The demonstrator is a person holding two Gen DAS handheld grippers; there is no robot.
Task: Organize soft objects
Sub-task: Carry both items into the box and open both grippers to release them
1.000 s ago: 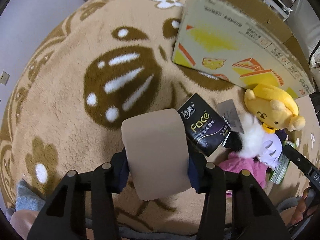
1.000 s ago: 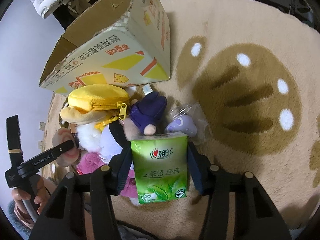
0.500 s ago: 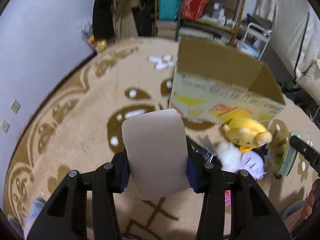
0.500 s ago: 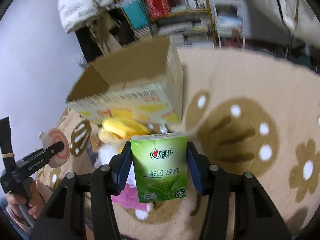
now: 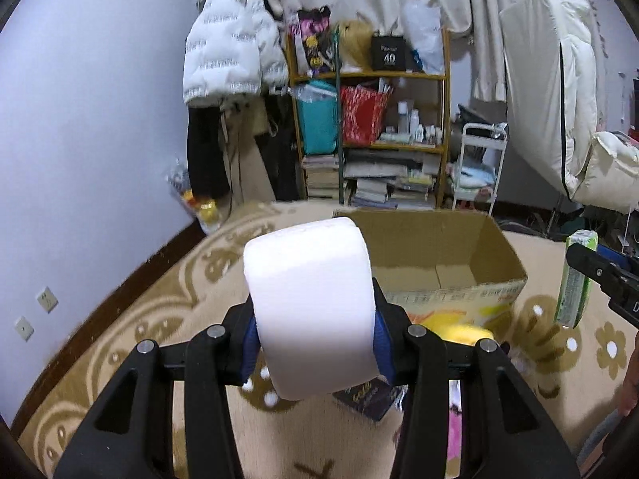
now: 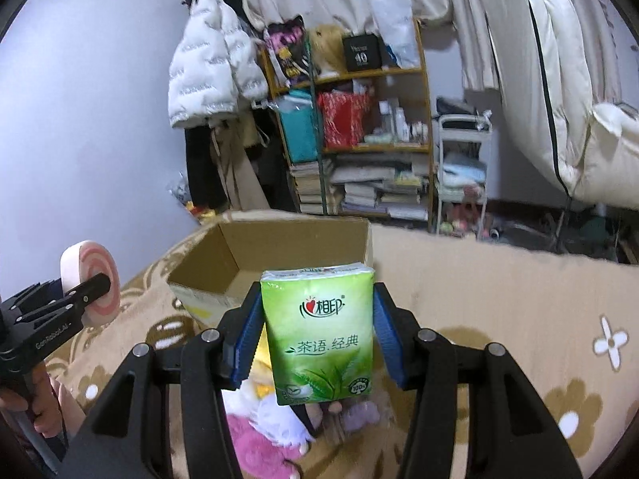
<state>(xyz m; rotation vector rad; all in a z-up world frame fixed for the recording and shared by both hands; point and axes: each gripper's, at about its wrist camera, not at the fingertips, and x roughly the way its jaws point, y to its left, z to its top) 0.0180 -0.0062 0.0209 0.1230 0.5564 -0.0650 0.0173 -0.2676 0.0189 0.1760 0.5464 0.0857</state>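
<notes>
Left tongs (image 5: 315,315) clamped on white foam roll (image 5: 309,303), raised above patterned rug (image 5: 131,319). Centre: open cardboard box (image 5: 435,263) on rug. Right tongs (image 6: 317,327) clamped on green tissue pack (image 6: 319,331), above plush toys (image 6: 263,431).

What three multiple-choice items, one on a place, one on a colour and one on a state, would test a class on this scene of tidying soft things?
1. Where is the cardboard box?
A. on the shelf
B. on the rug beyond the held things
C. on the bed

2. What colour is the tissue pack in the right tongs?
A. green
B. red
C. black

3. How does the box stand?
A. taped shut
B. crushed flat
C. open at the top

Answers:
1 B: it sits on the rug, past both tongs.
2 A: its wrapper is green.
3 C: its bare inner walls show.
</notes>
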